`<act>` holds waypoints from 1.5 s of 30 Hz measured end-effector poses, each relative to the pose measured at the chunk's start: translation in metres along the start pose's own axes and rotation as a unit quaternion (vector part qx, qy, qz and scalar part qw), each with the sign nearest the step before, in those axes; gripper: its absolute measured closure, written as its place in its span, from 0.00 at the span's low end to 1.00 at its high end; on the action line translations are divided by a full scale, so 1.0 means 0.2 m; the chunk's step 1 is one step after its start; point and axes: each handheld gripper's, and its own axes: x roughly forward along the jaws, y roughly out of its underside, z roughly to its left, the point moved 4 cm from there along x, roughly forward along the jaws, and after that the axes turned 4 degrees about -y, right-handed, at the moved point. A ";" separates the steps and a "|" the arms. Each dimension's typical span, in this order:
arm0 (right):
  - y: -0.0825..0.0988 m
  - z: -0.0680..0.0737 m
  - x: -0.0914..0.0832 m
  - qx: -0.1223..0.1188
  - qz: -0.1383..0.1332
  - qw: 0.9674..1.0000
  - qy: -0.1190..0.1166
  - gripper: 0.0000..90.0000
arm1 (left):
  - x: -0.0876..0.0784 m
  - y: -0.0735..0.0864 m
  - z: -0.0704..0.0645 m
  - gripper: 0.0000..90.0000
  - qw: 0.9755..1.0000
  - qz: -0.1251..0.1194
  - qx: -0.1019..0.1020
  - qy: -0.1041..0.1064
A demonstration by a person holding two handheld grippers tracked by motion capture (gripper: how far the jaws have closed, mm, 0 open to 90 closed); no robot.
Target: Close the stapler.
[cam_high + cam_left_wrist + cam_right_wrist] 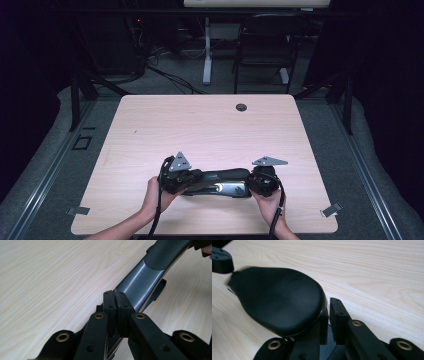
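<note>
A long black part (220, 182) with a padded top and a glossy grey underside lies between my two grippers near the front of the wooden table (200, 120). My left gripper (197, 176) is shut, its jaws pinching the thin grey end of the part (140, 282); the left gripper (115, 293) has its pads pressed together at that edge. My right gripper (250, 182) is at the other end. The rounded black pad (279, 300) lies over the left jaw of the right gripper (329, 302), which is shut with only a slit left, something dark in it.
A round cable hole (241, 107) sits at the table's far edge. Metal clips (78, 211) (331, 210) stick out at the front corners. A dark chair (265, 45) and a desk leg (207, 55) stand beyond the table.
</note>
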 end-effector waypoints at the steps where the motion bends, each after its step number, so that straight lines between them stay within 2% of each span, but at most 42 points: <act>1: 0.01 0.00 0.00 0.004 0.000 1.000 0.001 0.95 | 0.00 0.00 0.00 0.98 1.000 -0.002 -0.002 -0.001; 16: 0.06 -0.04 0.05 0.013 0.039 0.999 0.010 0.93 | 0.02 0.02 0.00 0.97 1.000 0.005 -0.006 0.006; 24: 0.08 -0.05 0.06 0.016 0.054 0.998 0.016 0.90 | 0.02 0.02 0.00 0.96 1.000 0.010 -0.006 0.011; 25: 0.08 -0.05 0.06 0.016 0.049 0.999 0.015 0.90 | 0.02 0.03 0.00 0.95 1.000 0.011 -0.007 0.012; 28: 0.07 -0.05 0.04 0.015 0.053 0.998 0.025 0.91 | 0.00 0.02 0.01 0.93 1.000 0.008 -0.010 0.011; 31: 0.08 -0.06 0.02 0.011 0.060 0.998 0.032 0.92 | -0.02 0.02 0.03 0.85 1.000 0.004 -0.017 0.004; 34: 0.08 -0.08 -0.01 0.014 0.054 0.997 0.046 0.94 | -0.05 0.02 0.07 0.68 0.999 0.002 -0.031 -0.008; 37: 0.05 -0.08 -0.06 0.000 0.027 0.998 0.065 0.95 | -0.09 0.02 0.11 0.52 0.999 -0.002 -0.042 -0.021; 38: 0.03 -0.08 -0.07 -0.011 0.020 0.997 0.074 0.95 | -0.10 0.03 0.13 0.48 0.999 -0.004 -0.046 -0.026; 40: 0.00 -0.07 -0.10 -0.019 0.006 0.997 0.078 0.95 | -0.12 0.05 0.17 0.39 0.998 -0.004 -0.060 -0.035; 45: -0.07 -0.01 -0.16 -0.064 -0.033 0.992 0.101 0.95 | -0.18 0.11 0.29 0.25 0.993 -0.006 -0.098 -0.060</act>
